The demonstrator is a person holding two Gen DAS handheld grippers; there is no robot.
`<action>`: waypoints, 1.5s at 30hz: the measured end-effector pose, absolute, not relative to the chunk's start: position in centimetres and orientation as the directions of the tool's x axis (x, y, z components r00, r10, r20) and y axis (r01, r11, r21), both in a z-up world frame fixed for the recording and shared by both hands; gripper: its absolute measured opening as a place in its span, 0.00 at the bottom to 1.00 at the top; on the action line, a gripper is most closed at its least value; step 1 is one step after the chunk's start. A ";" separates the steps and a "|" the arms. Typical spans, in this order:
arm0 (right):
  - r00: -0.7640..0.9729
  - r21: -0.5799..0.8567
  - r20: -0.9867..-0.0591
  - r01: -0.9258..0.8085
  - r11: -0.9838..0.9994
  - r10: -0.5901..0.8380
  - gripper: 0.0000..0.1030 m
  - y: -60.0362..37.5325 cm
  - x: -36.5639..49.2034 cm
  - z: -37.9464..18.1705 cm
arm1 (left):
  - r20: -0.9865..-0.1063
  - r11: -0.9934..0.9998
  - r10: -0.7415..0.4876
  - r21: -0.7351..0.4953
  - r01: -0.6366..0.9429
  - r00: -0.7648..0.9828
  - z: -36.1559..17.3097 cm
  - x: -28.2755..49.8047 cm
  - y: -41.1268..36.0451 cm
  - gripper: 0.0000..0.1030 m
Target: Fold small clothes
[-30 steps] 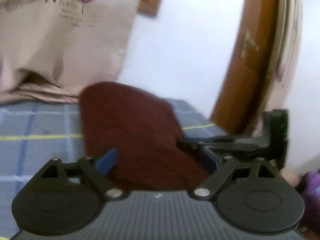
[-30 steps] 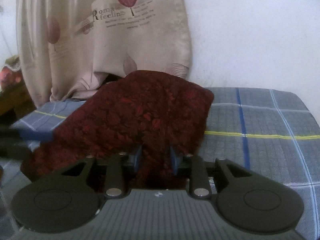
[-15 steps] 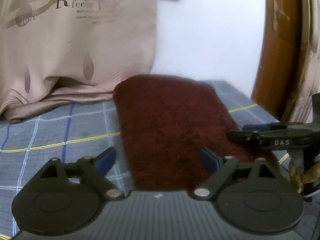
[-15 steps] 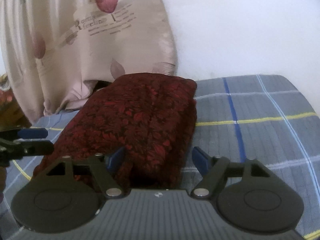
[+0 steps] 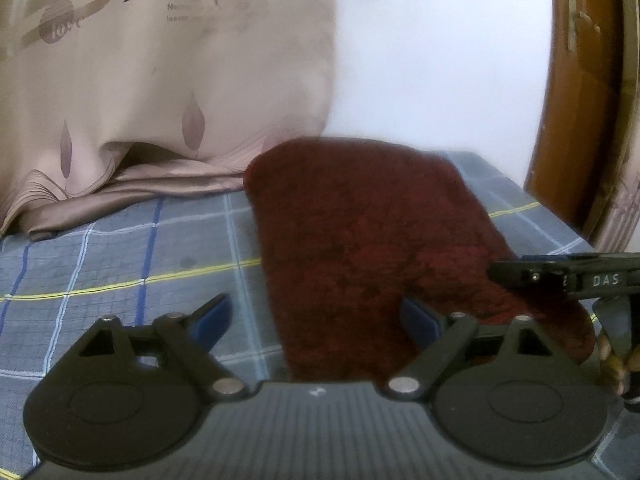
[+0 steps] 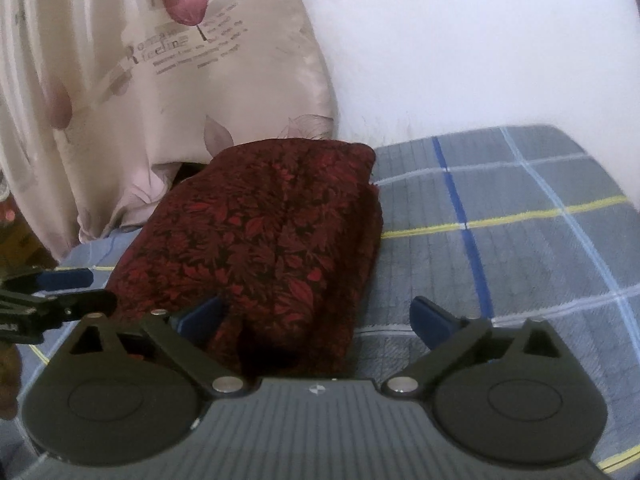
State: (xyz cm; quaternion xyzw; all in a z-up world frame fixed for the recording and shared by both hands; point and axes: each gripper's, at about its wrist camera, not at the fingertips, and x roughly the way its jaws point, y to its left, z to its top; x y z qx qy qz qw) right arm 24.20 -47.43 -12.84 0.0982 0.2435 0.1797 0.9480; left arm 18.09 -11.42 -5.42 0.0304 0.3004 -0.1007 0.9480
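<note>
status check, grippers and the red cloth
Left gripper open, empty. Right gripper open, empty. Red cloth folded, lying flat on the plaid sheet. Curtain touching its far edge, otherwise nothing in the way.

Both wrist views low, close, sharing garment [image 5: 372, 248] [image 6: 276, 232] from opposite sides.

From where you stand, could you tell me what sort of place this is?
Probably a bedroom at home: a plaid bedsheet against the wall, a printed curtain and a wooden door.

folded garment [image 6: 276, 240] lies on the bedsheet [image 6: 500, 248], curtain [image 6: 132, 80] behind it.
</note>
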 end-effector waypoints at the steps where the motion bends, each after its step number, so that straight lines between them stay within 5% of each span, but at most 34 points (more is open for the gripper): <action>1: 0.812 0.290 -0.426 -0.295 0.910 0.399 0.98 -47.5 24.3 -13.0 | -0.573 0.978 -0.172 -0.002 0.208 0.801 -5.5 18.1 -11.4 0.94; 6: 0.794 0.361 -0.423 -0.295 0.885 0.437 0.99 -48.0 24.9 -13.6 | -0.569 0.974 -0.215 -0.063 0.218 0.794 -5.8 19.0 -10.6 1.00; 26: 0.709 0.520 -0.421 -0.322 0.791 0.566 1.00 -48.9 26.7 -14.8 | -0.467 0.639 -0.746 -0.704 0.311 0.475 -12.9 27.3 -5.5 1.00; 38: 0.619 0.674 -0.364 -0.341 0.655 0.696 1.00 -49.2 30.5 -15.2 | -0.415 0.526 -0.842 -0.773 0.354 0.345 -13.7 31.6 -5.6 1.00; 45: 0.540 0.852 -0.213 -0.305 0.425 0.814 1.00 -52.3 32.3 -15.9 | -0.324 0.415 -0.892 -0.865 0.283 0.317 -14.8 33.5 -3.5 1.00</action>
